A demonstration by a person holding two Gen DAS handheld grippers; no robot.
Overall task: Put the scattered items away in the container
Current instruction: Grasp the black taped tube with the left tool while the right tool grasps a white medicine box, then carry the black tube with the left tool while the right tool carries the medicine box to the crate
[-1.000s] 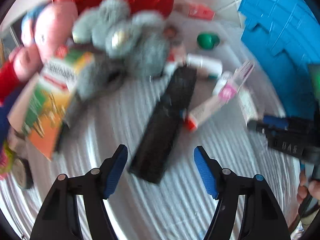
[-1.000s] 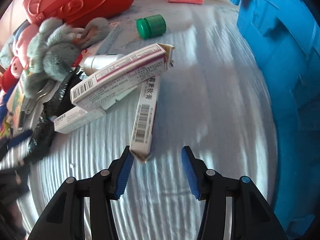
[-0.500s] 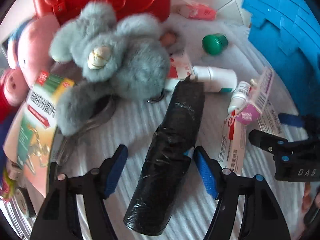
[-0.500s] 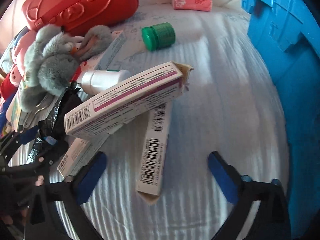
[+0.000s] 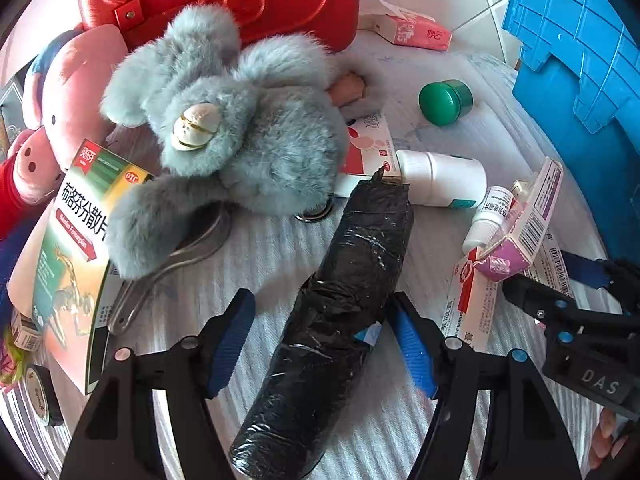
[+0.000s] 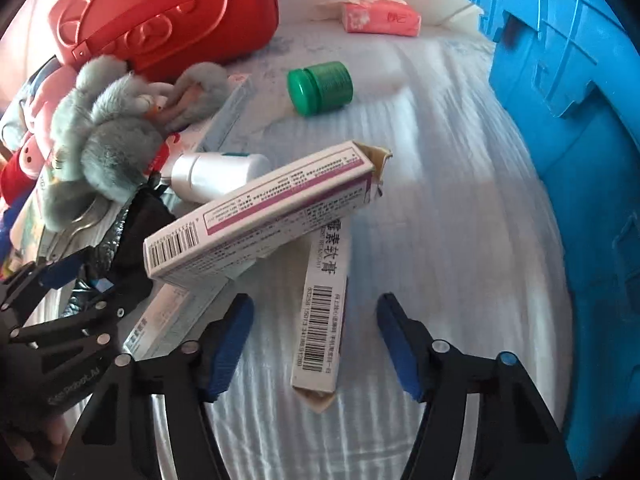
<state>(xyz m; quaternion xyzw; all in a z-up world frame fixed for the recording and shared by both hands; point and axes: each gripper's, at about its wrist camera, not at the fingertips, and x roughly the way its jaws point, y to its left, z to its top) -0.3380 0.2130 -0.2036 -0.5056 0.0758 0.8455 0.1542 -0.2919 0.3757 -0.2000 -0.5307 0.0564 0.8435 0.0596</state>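
Little of the tidying looks done: the blue container (image 6: 568, 128) stands at three o'clock with its inside hidden, while toys, boxes and bottles lie scattered over the striped surface (image 6: 440, 208). The left gripper (image 5: 320, 336), jaws just narrowed, straddles the black wrapped roll (image 5: 340, 300), right pad touching, left pad clear. The right gripper (image 6: 314, 344), jaws just closing but apart, brackets the narrow barcode box (image 6: 322, 320) untouched; plush toy (image 5: 224, 140) at eleven o'clock and green jar (image 6: 320, 87) at twelve remain.
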